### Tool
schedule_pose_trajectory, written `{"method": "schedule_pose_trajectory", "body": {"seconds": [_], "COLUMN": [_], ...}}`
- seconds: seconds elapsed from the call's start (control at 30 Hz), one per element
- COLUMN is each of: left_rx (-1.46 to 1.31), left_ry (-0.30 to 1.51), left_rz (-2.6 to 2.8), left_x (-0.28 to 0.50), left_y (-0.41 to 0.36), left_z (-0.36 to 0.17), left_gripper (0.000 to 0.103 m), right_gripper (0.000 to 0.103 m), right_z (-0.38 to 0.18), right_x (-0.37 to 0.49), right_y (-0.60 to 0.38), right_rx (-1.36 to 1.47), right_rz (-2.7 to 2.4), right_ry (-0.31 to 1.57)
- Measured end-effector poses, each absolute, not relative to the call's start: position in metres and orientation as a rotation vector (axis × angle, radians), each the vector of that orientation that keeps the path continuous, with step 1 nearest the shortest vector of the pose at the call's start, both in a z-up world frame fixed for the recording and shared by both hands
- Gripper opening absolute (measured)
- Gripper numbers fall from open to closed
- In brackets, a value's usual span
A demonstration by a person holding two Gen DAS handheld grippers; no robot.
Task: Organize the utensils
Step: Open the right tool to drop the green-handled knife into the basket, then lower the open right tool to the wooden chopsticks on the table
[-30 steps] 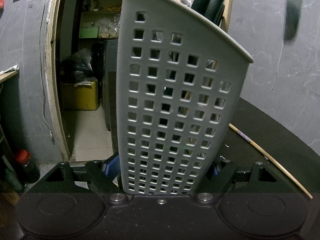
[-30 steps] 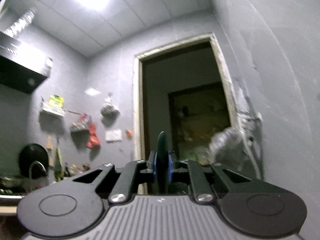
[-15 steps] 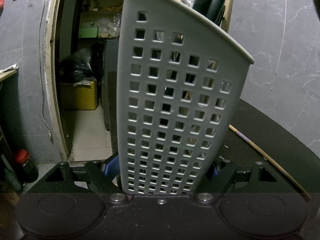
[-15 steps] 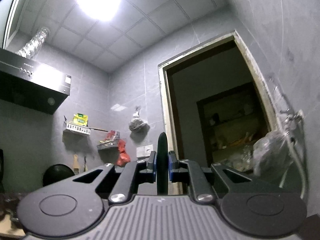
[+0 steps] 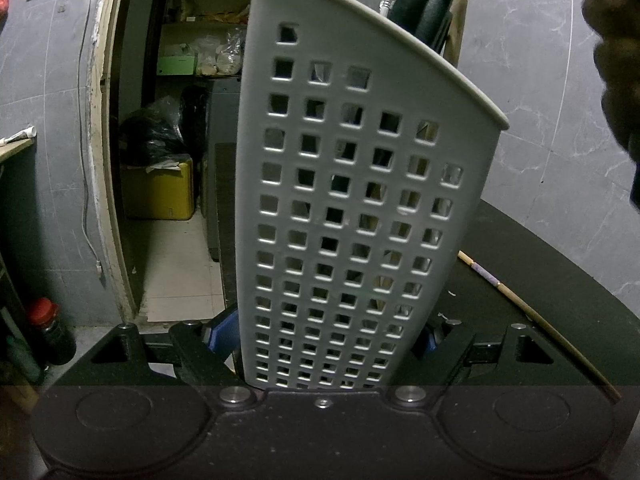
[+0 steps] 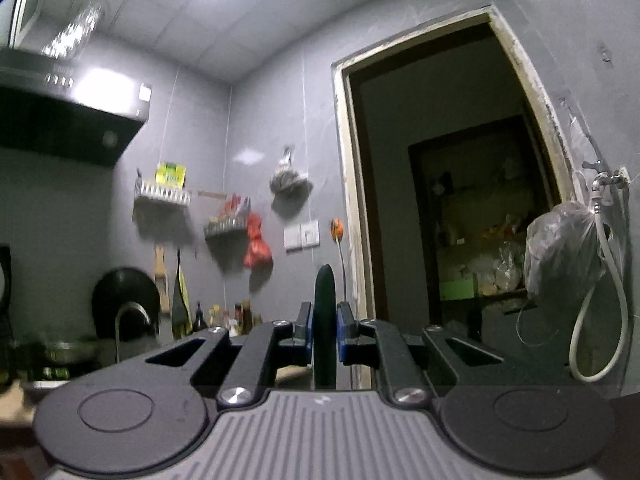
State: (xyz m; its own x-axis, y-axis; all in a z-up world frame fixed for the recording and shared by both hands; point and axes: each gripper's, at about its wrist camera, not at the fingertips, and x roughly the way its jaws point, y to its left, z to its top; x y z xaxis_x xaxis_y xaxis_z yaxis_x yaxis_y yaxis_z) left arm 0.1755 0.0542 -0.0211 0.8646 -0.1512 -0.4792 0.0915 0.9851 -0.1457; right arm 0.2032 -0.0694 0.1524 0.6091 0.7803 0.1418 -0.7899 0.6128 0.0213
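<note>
- Left gripper [image 5: 324, 344] jaws stay clamped on the grey utensil holder [image 5: 360, 200], unmoved.
- Right gripper [image 6: 325, 334] jaws pinch a dark utensil [image 6: 324, 320]; its view has swung down, likely nearing the holder.

- The black plastic left gripper [image 5: 324, 344] has blue pads, shiny round screws and two flat round circles.
- The black plastic right gripper [image 6: 324, 336] has blue pads, shiny screws and a grey ribbed top.
</note>
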Motion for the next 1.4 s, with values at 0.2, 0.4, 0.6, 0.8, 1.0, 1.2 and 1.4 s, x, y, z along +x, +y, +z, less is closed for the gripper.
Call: {"method": "schedule_pose_trajectory", "body": {"seconds": [0.2, 0.4, 0.6, 0.8, 1.0, 1.2, 1.4], "left_rx": [-0.12, -0.12, -0.119, -0.124, -0.127, -0.125, -0.126], "left_ry": [0.511, 0.51, 0.511, 0.51, 0.51, 0.511, 0.514], "left_rz": [-0.127, -0.128, -0.126, -0.129, -0.13, -0.13, -0.131], "left_x": [0.175, 0.175, 0.175, 0.175, 0.174, 0.174, 0.175], "left_y": [0.054, 0.054, 0.055, 0.055, 0.056, 0.057, 0.056], "left_z": [-0.021, -0.021, -0.021, -0.021, -0.021, -0.021, -0.021], "left_gripper": [0.083, 0.083, 0.083, 0.083, 0.083, 0.083, 0.083], "right_gripper": [0.014, 0.048, 0.06, 0.086, 0.101, 0.103, 0.103], "right_z": [0.134, 0.128, 0.132, 0.138, 0.136, 0.111, 0.07], "right_x": [0.193, 0.179, 0.173, 0.172, 0.204, 0.271, 0.334], "right_y": [-0.071, -0.08, -0.093, -0.113, -0.138, -0.156, -0.16], "right_rx": [-0.002, -0.04, -0.007, 0.027, 0.08, 0.123, 0.131], "right_rz": [0.914, 0.912, 0.905, 0.802, 0.609, 0.45, 0.351], "right_ry": [-0.066, -0.066, -0.102, -0.168, -0.092, 0.223, 0.512]}}
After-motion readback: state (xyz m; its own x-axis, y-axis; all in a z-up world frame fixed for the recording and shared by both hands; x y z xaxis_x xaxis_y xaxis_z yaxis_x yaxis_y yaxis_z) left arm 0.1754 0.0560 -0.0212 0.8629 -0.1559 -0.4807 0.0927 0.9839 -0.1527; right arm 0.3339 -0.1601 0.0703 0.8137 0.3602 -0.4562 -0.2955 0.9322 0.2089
